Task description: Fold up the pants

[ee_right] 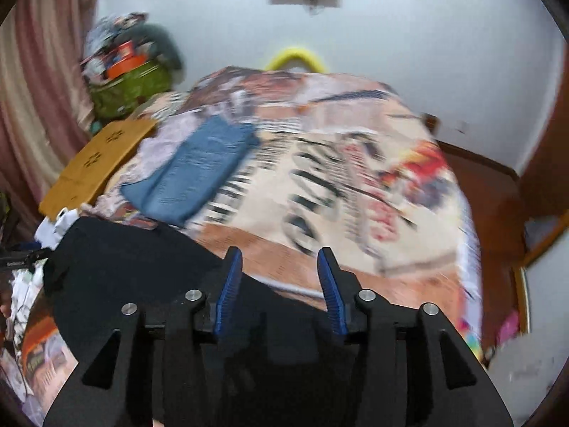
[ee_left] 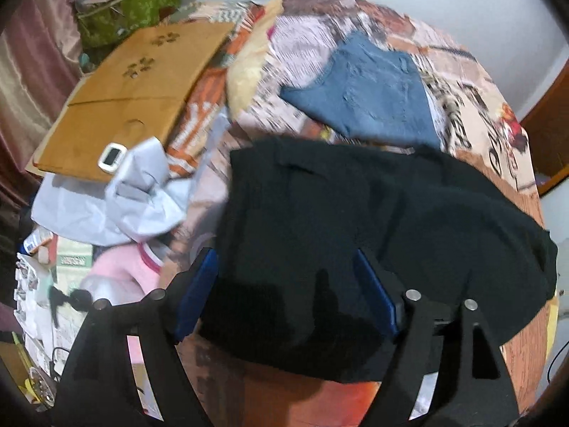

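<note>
Black pants (ee_left: 355,235) lie folded flat on the patterned bed cover (ee_left: 490,124). They also show in the right wrist view (ee_right: 135,270) at the lower left. My left gripper (ee_left: 284,259) is open above the near part of the pants, its blue pads either side of the cloth and holding nothing. My right gripper (ee_right: 281,259) is open and empty, above the pants' right edge and the bed cover (ee_right: 355,185). A folded pair of blue jeans (ee_left: 366,96) lies farther back on the bed; it also shows in the right wrist view (ee_right: 199,170).
A flat cardboard sheet (ee_left: 131,99) lies at the left with a small white device (ee_left: 110,156) on it. Grey cloth (ee_left: 117,199) and pink cloth (ee_left: 124,267) are piled beside the pants. A green bag (ee_right: 128,89) stands by the curtain. A wooden bed frame (ee_right: 498,192) is at the right.
</note>
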Available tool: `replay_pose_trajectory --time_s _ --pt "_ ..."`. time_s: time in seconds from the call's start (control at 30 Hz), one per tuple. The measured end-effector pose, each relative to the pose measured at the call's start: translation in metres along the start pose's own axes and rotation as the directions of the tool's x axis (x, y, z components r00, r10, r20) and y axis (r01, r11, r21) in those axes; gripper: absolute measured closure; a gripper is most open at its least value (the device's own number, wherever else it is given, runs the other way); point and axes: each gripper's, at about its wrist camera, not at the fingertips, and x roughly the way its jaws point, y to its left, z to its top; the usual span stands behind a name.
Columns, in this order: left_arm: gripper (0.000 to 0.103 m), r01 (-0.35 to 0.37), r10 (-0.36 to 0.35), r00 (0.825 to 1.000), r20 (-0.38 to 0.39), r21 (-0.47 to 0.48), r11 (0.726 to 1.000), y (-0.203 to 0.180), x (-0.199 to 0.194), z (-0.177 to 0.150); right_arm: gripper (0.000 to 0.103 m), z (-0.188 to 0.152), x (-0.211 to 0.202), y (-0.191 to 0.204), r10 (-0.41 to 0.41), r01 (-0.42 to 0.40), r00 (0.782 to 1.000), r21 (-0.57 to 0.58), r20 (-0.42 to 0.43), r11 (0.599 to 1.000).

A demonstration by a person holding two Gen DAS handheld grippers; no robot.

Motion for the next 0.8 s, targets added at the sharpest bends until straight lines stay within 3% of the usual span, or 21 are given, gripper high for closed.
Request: replay_pose_trajectory --time_s 0.27,0.47,0.63,0.8 --pt "0.025 -0.032 0.039 0.996 -0.082 0.078 0.996 -0.038 0.028 -0.007 0.062 -0.054 -0.026 -0.107 -0.134 0.139 0.990 0.219 -0.037 0.966" --pt "0.022 -0.085 0.101 0.986 -0.130 0.124 0.989 -0.056 0.054 -0.018 0.062 -0.086 -0.024 -0.155 -0.190 0.202 0.979 0.325 -0.068 0.924" --pt "0.020 -0.127 0.146 0.982 -0.121 0.146 0.981 -0.064 0.057 -0.020 0.062 -0.103 -0.004 -0.169 -0.168 0.196 0.980 0.354 -0.108 0.914" --pt "0.018 -0.138 0.157 0.979 -0.127 0.140 0.980 -0.064 0.059 -0.021 0.062 -0.117 0.014 -0.172 -0.098 0.139 0.988 0.403 -0.123 0.904"
